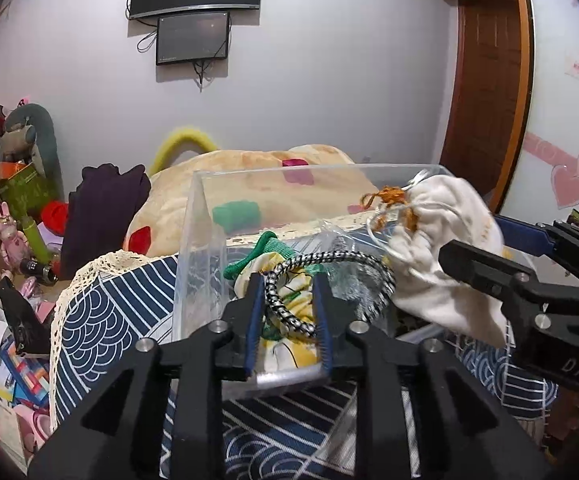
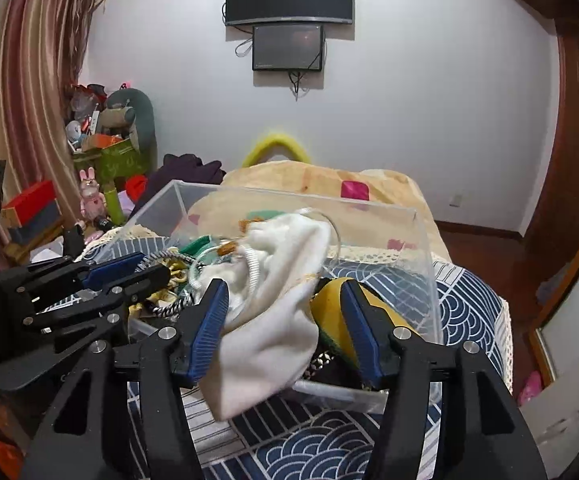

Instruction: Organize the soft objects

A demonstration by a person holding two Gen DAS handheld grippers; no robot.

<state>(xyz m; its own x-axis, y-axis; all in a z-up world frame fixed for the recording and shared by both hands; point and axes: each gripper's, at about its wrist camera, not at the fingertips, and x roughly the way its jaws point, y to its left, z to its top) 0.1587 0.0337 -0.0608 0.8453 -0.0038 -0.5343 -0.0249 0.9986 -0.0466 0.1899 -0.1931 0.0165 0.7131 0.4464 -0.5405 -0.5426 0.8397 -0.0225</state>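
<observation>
A clear plastic box [image 1: 197,216] stands on a blue wave-patterned cloth and holds soft things: a black-and-white braided cord [image 1: 289,312], a yellow-and-white cloth [image 1: 289,354] and green fabric [image 1: 249,260]. My left gripper [image 1: 287,280] is at the box's near rim, its jaws part-open around the cord loop. My right gripper [image 2: 285,284] is open, with a white drawstring pouch [image 2: 265,332] lying loose between its fingers over the box's near wall [image 2: 421,248]. The pouch [image 1: 441,248] also shows in the left wrist view, beside the right gripper's fingers [image 1: 485,276]. A yellow-green sponge [image 2: 333,316] lies in the box.
The box sits on a surface covered by a blue patterned cloth [image 2: 465,308] with lace trim. Behind it lies a beige blanket [image 2: 313,180] on a bed. Cluttered toys and boxes [image 2: 101,152] stand at the left. A wooden door [image 1: 485,80] is at the right.
</observation>
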